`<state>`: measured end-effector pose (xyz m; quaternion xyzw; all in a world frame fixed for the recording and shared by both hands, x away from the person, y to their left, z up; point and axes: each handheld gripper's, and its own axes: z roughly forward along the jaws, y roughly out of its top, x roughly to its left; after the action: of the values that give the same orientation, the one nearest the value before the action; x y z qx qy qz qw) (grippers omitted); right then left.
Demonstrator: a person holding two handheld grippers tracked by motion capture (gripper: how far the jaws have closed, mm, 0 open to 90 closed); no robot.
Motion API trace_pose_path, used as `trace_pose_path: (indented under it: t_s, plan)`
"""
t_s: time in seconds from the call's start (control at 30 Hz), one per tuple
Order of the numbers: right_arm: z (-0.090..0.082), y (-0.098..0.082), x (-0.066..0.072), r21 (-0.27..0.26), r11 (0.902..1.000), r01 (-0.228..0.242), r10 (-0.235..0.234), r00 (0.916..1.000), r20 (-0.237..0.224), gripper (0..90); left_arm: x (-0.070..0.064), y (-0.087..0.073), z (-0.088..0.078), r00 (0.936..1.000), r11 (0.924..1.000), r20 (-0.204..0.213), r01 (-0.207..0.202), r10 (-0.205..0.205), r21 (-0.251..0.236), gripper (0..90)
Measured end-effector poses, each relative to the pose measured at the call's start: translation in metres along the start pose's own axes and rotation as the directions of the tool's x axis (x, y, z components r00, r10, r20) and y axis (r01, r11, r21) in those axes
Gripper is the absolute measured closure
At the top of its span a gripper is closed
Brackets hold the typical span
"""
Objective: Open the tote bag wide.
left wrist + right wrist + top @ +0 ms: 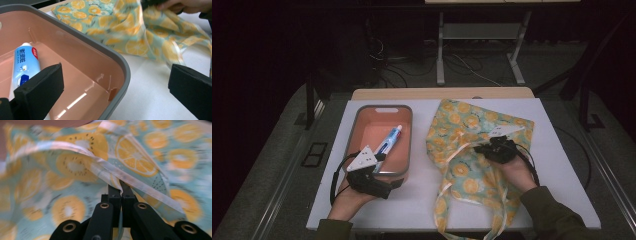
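One tray (357, 122), one toothpaste tube (390, 140) and one fabric bag (469, 122) are being counted on the white board (562, 165) that is covering the table, and two grippers are being held over it. The tray, grey-rimmed and salmon inside, is being taken as the landmark: the tube is lying inside it, slanted, cap end toward the tray's far side, apart from both grippers. The bag, printed with orange slices on pale green, is spread to the right of the tray, with its pale straps (447, 187) trailing toward the person's side.

The left gripper (379, 161) is being held over the tray's near rim, its grey three-cornered plate (363, 159) on top, with the left hand (349, 197) coming in from the near edge. In the left gripper view its jaws are being kept spread wide and gripping nothing; one jaw is hanging inside the tray just beside the tube (25, 62), the other outside over the board, so the tray's rim (120, 62) is being straddled between them.

The right gripper (496, 145) is being held on the bag, right of the tray, the right hand (514, 172) behind it. In the right gripper view its jaws are being pressed together on a fold of the bag (75, 167), at a pale seam (140, 185) crossing the cloth, which is being lifted and blurred around them.

Beyond the tray, table legs (440, 50) and cables (387, 65) are being glimpsed on the dark floor.
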<state>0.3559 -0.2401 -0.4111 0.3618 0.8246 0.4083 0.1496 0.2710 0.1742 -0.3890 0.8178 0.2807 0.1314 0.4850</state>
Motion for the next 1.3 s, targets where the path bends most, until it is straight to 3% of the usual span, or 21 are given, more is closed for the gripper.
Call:
trace_pose_path:
  t_s: [0.13,0.27,0.47,0.83,1.07,1.3]
  plan:
    - [-0.014,0.003,-0.018,-0.047,0.9972,-0.059,0.062,0.9946,0.083,89.3,-0.001,0.004,-0.001,1.0000,1.0000,0.004,-0.009,0.009,-0.001,0.0]
    - [-0.012,0.010,-0.020,-0.064,0.9959,-0.064,0.066,0.9972,0.036,89.3,0.001,0.016,-0.005,0.9999,0.9997,-0.004,-0.017,0.017,-0.018,0.0]
    - [0.007,0.022,-0.006,-0.044,0.9988,-0.023,0.022,0.9995,-0.023,89.2,0.011,0.034,-0.009,0.9995,0.9991,-0.027,-0.019,0.018,-0.039,0.0]
    - [0.009,0.022,-0.010,-0.042,0.9985,-0.035,0.033,0.9985,-0.043,89.1,0.059,0.058,0.014,0.9957,0.9995,-0.089,0.025,-0.027,-0.018,0.0]
    - [0.007,0.021,-0.012,-0.047,0.9982,-0.037,0.035,0.9984,-0.044,89.1,0.085,0.054,0.038,0.9891,0.9956,-0.136,0.066,-0.056,0.066,0.0]
    - [0.008,0.021,-0.011,-0.042,0.9986,-0.032,0.030,0.9985,-0.045,89.1,0.098,0.043,0.053,0.9821,0.9832,-0.173,0.101,-0.074,0.152,0.8]
